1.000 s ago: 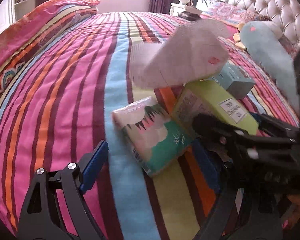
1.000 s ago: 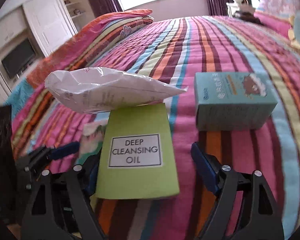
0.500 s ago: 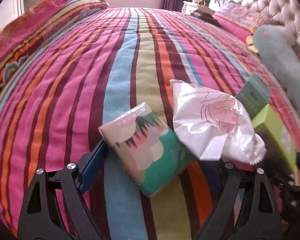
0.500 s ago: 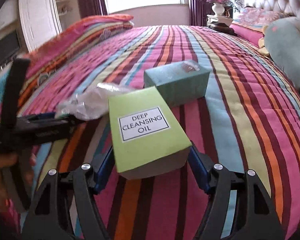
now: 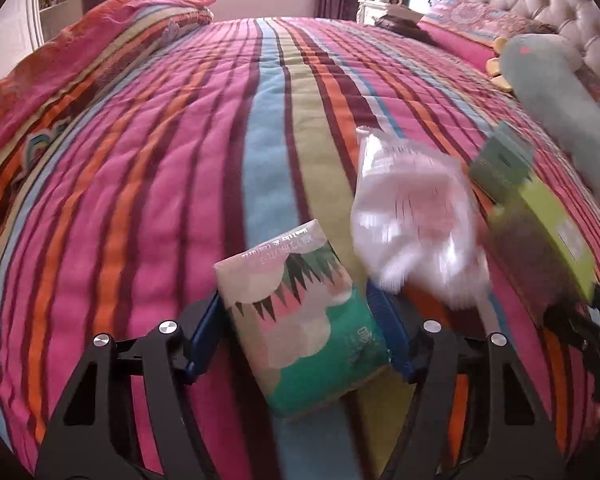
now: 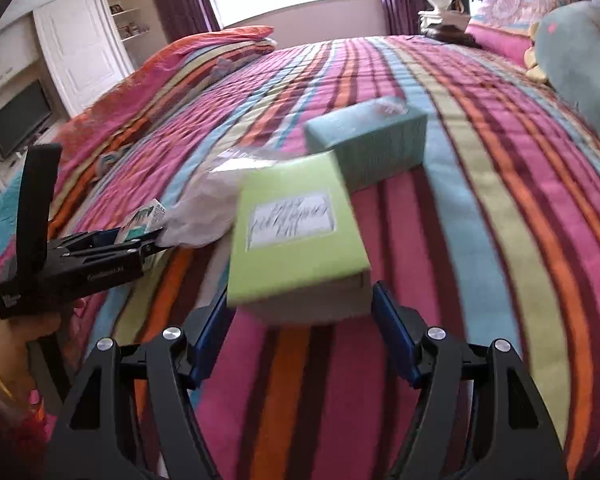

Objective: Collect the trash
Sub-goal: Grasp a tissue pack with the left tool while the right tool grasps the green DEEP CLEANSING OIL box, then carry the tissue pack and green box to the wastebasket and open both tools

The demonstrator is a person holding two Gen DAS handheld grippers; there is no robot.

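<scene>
Clutching a tissue pack (image 5: 300, 312) in left gripper (image 5: 300, 336) and a green box (image 6: 296, 236) in right gripper (image 6: 300, 320); leaving white wrapper (image 5: 412, 216) and teal box (image 6: 372, 140) lying on striped bed (image 5: 140, 160), uncollected.

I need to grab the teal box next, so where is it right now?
In the right wrist view the teal box lies on the striped bedspread, just beyond the green box between the right gripper's fingers.

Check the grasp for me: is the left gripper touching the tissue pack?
Touching. In the left wrist view the left gripper has both blue pads pressed against the sides of the tissue pack.
</scene>
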